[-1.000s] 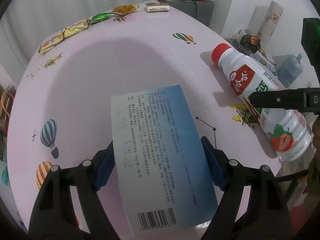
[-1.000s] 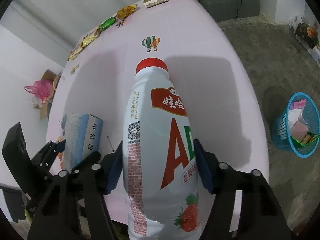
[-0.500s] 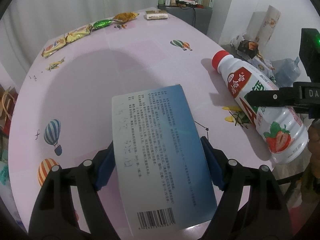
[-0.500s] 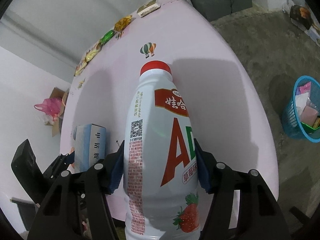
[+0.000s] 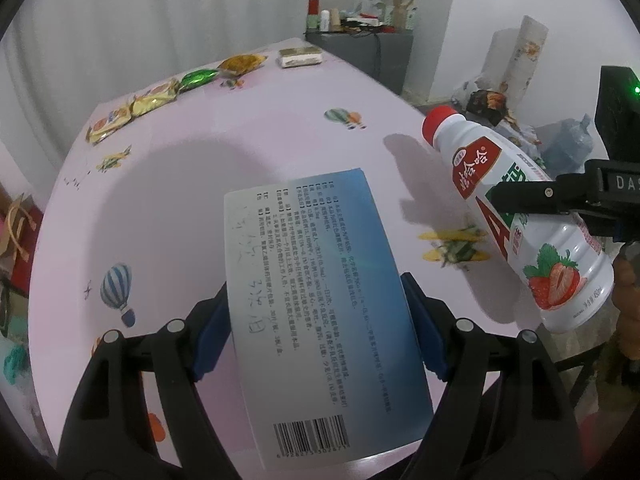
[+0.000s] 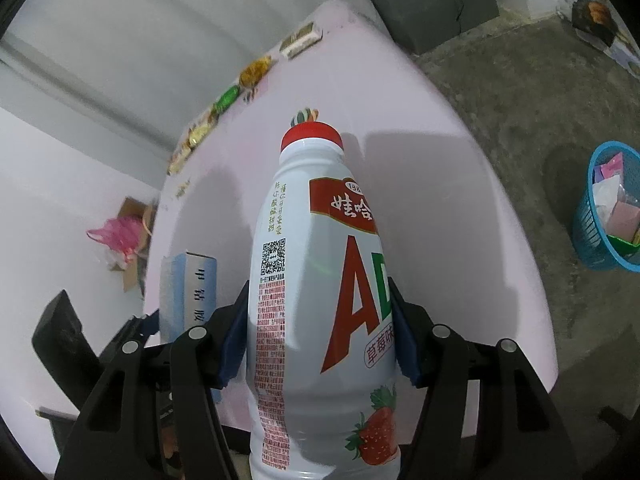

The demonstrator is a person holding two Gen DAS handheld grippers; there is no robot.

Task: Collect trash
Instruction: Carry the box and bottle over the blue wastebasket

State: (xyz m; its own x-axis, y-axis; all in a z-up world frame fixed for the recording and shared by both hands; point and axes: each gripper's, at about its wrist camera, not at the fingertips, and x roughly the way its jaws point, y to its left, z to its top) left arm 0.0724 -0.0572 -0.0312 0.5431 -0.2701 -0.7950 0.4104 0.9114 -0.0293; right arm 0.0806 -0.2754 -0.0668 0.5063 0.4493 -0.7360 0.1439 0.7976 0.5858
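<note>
My left gripper (image 5: 316, 330) is shut on a blue-and-white medicine box (image 5: 320, 312) and holds it above the pink table (image 5: 240, 148). My right gripper (image 6: 320, 332) is shut on a white strawberry-drink bottle with a red cap (image 6: 320, 280), lifted above the table. The bottle (image 5: 516, 216) also shows at the right of the left wrist view, clamped by the right gripper's black finger (image 5: 532, 196). The box (image 6: 188, 292) shows at the left of the right wrist view. A blue trash basket (image 6: 600, 208) with trash in it stands on the floor to the right.
Several snack wrappers (image 5: 160, 96) and a small flat box (image 5: 300, 56) lie along the table's far edge. A grey cabinet (image 5: 360, 52) stands beyond it. A cardboard box with a pink bag (image 6: 120, 236) sits on the floor at left.
Both grippers have risen higher above the table with the box and the bottle; the table looks farther away. The right gripper has turned a little toward the basket side.
</note>
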